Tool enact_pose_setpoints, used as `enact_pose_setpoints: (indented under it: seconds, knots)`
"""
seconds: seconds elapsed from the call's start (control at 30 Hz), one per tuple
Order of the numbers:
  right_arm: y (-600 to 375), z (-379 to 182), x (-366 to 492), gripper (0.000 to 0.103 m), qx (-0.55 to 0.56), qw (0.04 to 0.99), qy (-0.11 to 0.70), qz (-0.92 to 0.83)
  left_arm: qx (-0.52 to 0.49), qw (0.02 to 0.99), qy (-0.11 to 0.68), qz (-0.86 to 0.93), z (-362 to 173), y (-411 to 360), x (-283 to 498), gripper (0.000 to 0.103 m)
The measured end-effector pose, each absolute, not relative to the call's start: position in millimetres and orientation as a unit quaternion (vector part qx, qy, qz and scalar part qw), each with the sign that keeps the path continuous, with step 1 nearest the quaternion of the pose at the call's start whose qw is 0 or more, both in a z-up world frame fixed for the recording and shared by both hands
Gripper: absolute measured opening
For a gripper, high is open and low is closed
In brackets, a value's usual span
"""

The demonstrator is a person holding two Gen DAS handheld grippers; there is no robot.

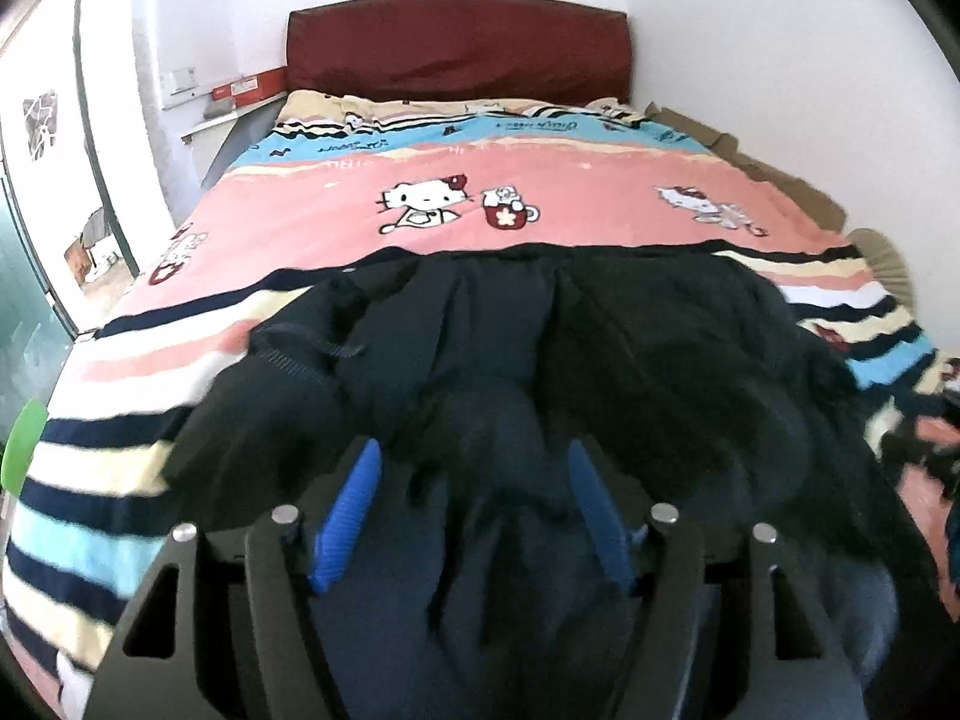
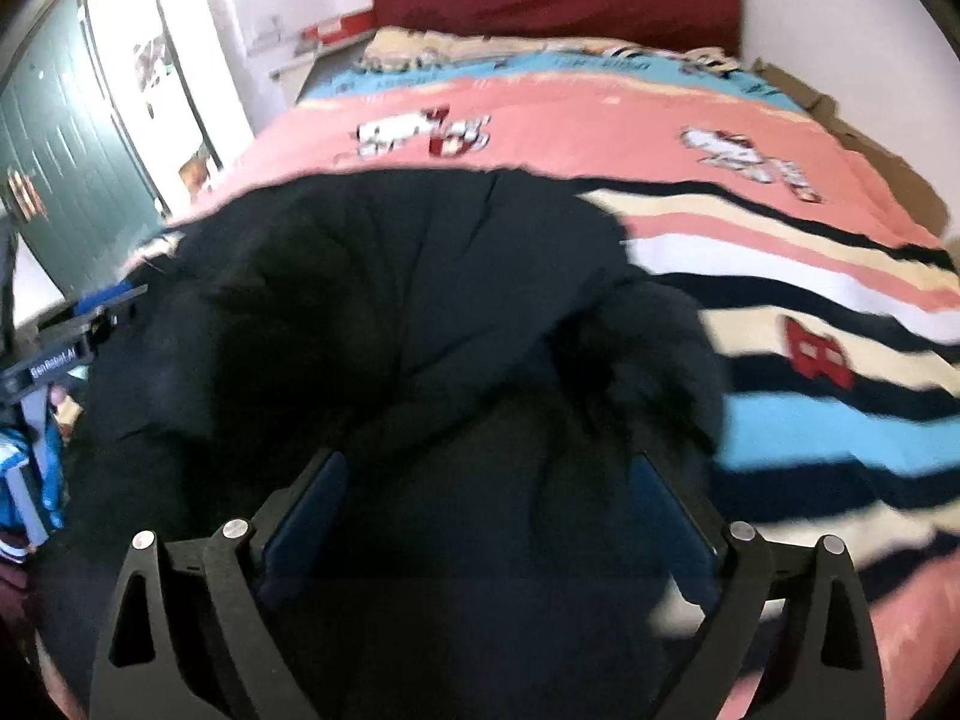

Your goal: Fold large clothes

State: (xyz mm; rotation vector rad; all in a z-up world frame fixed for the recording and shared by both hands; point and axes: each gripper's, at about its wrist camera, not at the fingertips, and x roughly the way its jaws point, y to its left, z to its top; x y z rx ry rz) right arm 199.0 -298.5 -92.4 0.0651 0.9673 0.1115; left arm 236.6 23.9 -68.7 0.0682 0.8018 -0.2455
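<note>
A large dark navy jacket lies rumpled on the near part of the bed, its lining showing. It fills the middle of the right wrist view too. My left gripper is open, its blue fingers spread over the jacket's near edge. My right gripper is open, its fingers wide apart above the jacket's dark cloth. The left gripper's body shows at the left edge of the right wrist view.
The bed has a pink, blue and striped cartoon-cat cover and a dark red headboard. A white wall runs along the right. A doorway and green door are at the left. Other clothes lie at the bed's right edge.
</note>
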Motion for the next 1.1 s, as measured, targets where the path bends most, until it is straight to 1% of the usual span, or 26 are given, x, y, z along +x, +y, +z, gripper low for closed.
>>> enact_pose_setpoints:
  seconds: [0.1, 0.27, 0.43, 0.57, 0.7, 0.83, 0.9, 0.97, 1.1]
  knots:
    - [-315.5, -63.7, 155.2, 0.099, 0.029, 0.891, 0.451, 0.038, 0.032, 0.911, 0.391, -0.126, -55.4, 47.3, 198.8, 0.065]
    - [-342.7, -42.3, 85.6, 0.101, 0.035, 0.889, 0.457, 0.014, 0.006, 0.906, 0.405, -0.123, -45.6, 97.5, 143.4, 0.066]
    - [-354.3, -72.7, 25.1, 0.101, 0.082, 0.856, 0.511, 0.022, -0.02, 0.893, 0.436, -0.109, -59.0, 144.3, 101.4, 0.066]
    - [-359.5, -105.3, 0.4, 0.101, 0.135, 0.827, 0.545, 0.034, -0.068, 0.879, 0.461, -0.099, -75.6, 179.9, 73.0, 0.066]
    - [-365.9, -124.5, -8.6, 0.101, 0.191, 0.806, 0.557, 0.058, -0.122, 0.862, 0.485, -0.089, -99.7, 208.4, 47.0, 0.067]
    - [-361.6, -128.8, -8.5, 0.101, 0.201, 0.797, 0.563, 0.085, -0.172, 0.836, 0.51, -0.103, -127.8, 221.0, 32.0, 0.067]
    - [-354.1, -131.6, -7.4, 0.101, 0.195, 0.793, 0.568, 0.1, -0.224, 0.816, 0.515, -0.138, -139.3, 224.0, 26.2, 0.067]
    - [-348.5, -133.2, -10.7, 0.101, 0.185, 0.79, 0.574, 0.111, -0.254, 0.8, 0.517, -0.168, -146.7, 221.5, 20.8, 0.067]
    - [-336.8, -135.1, -14.3, 0.101, 0.182, 0.781, 0.58, 0.141, -0.273, 0.78, 0.526, -0.2, -159.0, 208.0, 15.6, 0.069]
